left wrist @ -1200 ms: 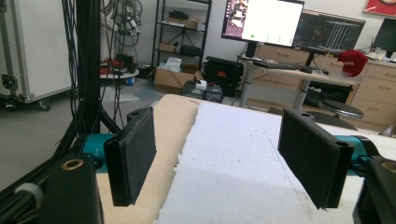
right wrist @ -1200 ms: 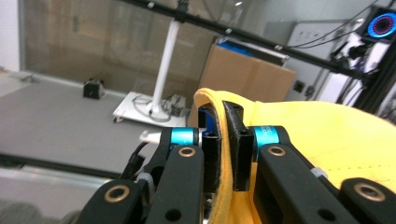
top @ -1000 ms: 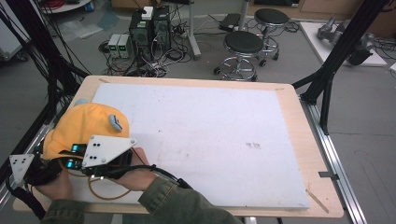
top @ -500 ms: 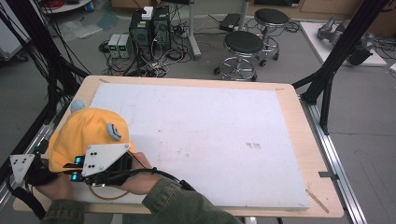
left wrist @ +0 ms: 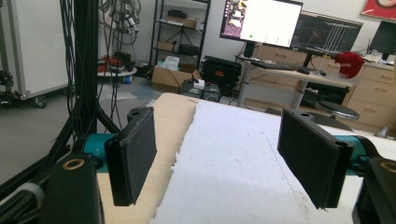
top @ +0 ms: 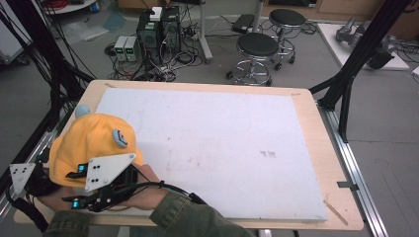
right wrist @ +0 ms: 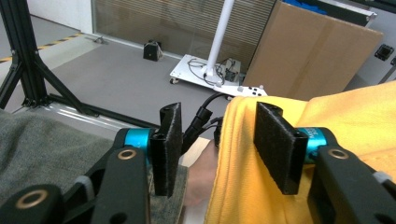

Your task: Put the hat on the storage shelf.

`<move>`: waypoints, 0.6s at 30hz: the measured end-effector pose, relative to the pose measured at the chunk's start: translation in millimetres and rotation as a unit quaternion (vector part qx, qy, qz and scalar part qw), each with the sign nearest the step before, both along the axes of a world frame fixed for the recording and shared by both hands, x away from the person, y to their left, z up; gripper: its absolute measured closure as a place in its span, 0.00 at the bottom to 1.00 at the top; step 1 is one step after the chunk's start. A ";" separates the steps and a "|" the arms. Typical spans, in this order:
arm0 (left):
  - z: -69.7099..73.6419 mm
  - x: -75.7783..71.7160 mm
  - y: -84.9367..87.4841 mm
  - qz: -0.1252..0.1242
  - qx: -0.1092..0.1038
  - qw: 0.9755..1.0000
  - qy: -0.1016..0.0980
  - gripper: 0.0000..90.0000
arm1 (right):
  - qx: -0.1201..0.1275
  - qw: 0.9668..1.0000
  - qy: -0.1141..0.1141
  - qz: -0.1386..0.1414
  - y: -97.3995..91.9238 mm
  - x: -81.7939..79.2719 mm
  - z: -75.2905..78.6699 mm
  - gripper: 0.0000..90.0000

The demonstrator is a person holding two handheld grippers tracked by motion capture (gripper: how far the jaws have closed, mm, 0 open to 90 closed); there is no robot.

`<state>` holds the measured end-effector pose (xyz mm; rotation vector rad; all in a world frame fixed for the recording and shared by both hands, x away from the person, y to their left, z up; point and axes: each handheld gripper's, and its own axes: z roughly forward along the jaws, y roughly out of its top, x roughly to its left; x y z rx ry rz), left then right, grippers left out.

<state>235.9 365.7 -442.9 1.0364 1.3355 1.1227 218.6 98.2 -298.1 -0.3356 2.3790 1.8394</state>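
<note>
Currently the yellow hat [top: 91,140] sits at the near left corner of the surface [top: 301,106], partly on the white foam sheet [top: 222,148] and partly over the wooden edge beside it. It has a grey ear patch [top: 119,138] on its crown and a second grey patch [top: 81,110] on its far side.

Your right gripper [right wrist: 217,144] is at the hat's near edge. Its fingers [right wrist: 275,144] stand partly apart, and a fold of the yellow brim rises between them. The cloth lies against the right-hand pad, but a gap shows at the other pad, so nothing is clamped yet. Your other hand [right wrist: 201,179] shows just below that fold.

Your left gripper [left wrist: 224,154] is beside the hat on its left, as the high view shows it. Its fingers [left wrist: 133,154] are wide apart and hold nothing; it looks along the foam sheet's left edge.

Risks, as judged from here:
- Thin bite. Only the brim edge is between the pads; closing now may catch a single layer, which could slip out under the hat's weight.
- Pinch. Your hand is close under the fold; closing low could nip it.
- Drop. The hat overhangs the surface's near left corner; a sideways tug could pull it off.
</note>
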 end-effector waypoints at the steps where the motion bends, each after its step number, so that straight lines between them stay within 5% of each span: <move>1: 0.0 0.0 -0.2 0.000 0.000 1.000 0.000 0.31 | 0.002 1.000 -0.001 -0.001 -0.2 -0.2 0.4 0.54; 18: 0.2 0.0 -0.3 -0.002 -0.001 1.000 -0.001 0.32 | 0.025 1.000 0.006 -0.003 -5.8 -2.1 8.0 0.47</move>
